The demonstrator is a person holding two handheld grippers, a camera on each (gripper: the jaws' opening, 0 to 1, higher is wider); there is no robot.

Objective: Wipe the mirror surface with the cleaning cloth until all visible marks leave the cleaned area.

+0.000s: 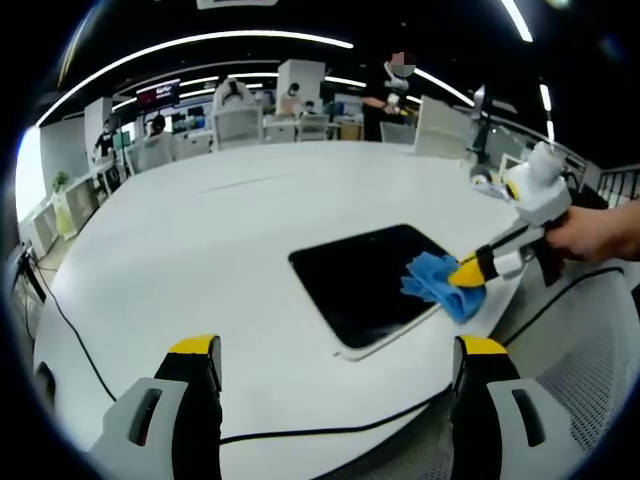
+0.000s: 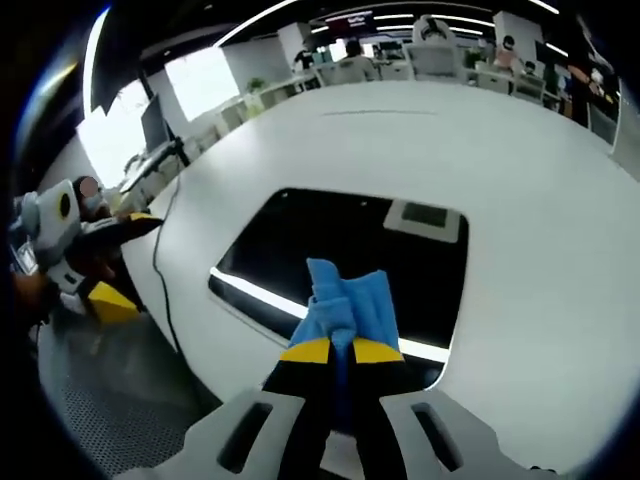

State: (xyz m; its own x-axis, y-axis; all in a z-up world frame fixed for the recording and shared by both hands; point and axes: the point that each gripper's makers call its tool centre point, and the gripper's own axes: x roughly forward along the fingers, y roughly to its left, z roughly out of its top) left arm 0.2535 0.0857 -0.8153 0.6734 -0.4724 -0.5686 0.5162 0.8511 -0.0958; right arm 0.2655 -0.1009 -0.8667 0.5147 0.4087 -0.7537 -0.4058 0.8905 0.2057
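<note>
Mid-wipe: the right gripper (image 2: 338, 352), fingers clamped on the blue cloth (image 2: 345, 300), presses the mirror (image 2: 330, 235)'s near edge; left gripper (image 1: 340, 350) hovers open; next, sweep farther across.

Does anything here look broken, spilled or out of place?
Nothing stands out. The mirror lies flat on the white table near its edge, with no crack or spill visible. The right gripper holds the blue cloth on the mirror's near edge. The left gripper is open. A black cable trails across the table.
</note>
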